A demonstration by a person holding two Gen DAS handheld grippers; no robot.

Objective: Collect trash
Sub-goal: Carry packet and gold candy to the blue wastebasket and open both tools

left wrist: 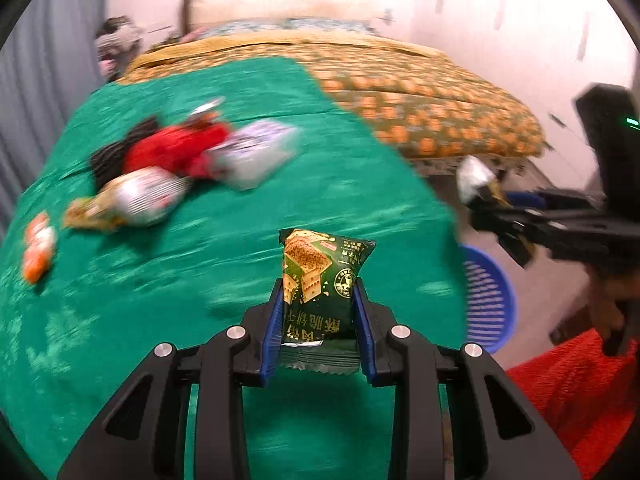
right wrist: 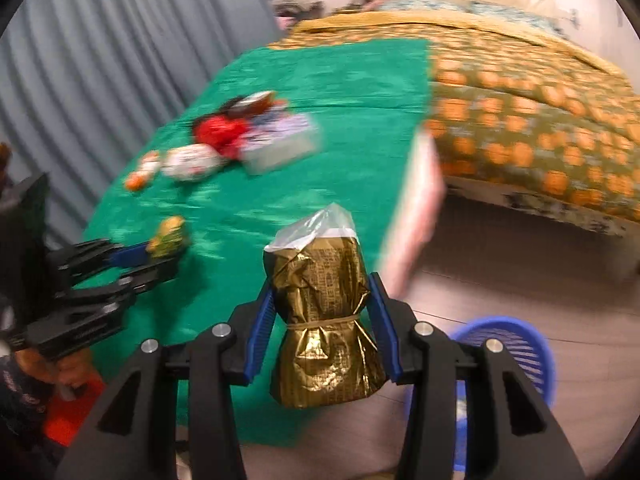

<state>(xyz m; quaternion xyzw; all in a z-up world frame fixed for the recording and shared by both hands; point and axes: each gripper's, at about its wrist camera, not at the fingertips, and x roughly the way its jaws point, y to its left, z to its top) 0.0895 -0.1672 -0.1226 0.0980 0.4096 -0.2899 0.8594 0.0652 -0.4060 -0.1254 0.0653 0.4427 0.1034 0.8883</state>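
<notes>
Gripped green packet [left wrist: 320, 280], blurred wrappers [left wrist: 160, 168] behind

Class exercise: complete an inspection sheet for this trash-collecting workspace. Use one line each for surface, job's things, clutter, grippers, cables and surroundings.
Surface: green cloth-covered table.
Job's things: dark green biscuit packet; gold foil bag with clear plastic top; blue slatted plastic basket on the floor.
Clutter: blurred pile of wrappers on the table's far left.
Grippers: left gripper clamps the packet; right gripper clamps the foil bag.
Cables: nothing seen.
Surroundings: orange-patterned bed, grey curtain.
</notes>
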